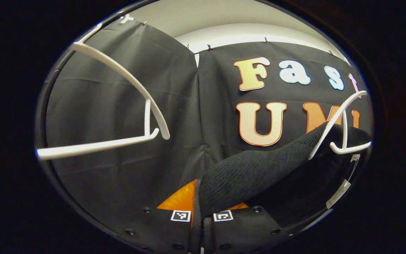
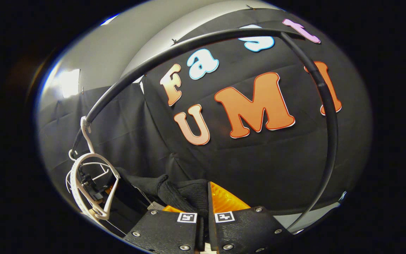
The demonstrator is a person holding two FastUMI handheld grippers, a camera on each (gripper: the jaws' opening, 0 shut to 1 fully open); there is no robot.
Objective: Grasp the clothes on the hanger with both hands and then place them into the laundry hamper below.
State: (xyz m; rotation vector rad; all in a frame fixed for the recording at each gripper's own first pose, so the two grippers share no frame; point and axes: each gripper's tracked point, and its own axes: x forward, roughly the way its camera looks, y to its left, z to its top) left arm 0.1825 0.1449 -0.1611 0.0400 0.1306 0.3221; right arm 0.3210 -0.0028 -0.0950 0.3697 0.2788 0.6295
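A black knitted garment [image 1: 252, 173] stretches from a white hanger [image 1: 340, 127] at the right of the left gripper view down between my left gripper's [image 1: 202, 217] fingers, which are shut on it. An empty white hanger [image 1: 125, 106] hangs at the left there. In the right gripper view the same black garment [image 2: 182, 192] bunches in front of my right gripper [image 2: 205, 215], whose fingers are shut on a fold of it. White hangers [image 2: 93, 183] hang from the black rail [image 2: 196, 42] at the lower left. An orange hamper [image 2: 224, 199] shows just beyond the fingers.
The black rail curves overhead and runs down as a post [image 2: 330, 134] at the right of the right gripper view. A white tag [image 1: 340, 192] dangles from the garment. Orange plastic [image 1: 180, 201] shows below in the left gripper view.
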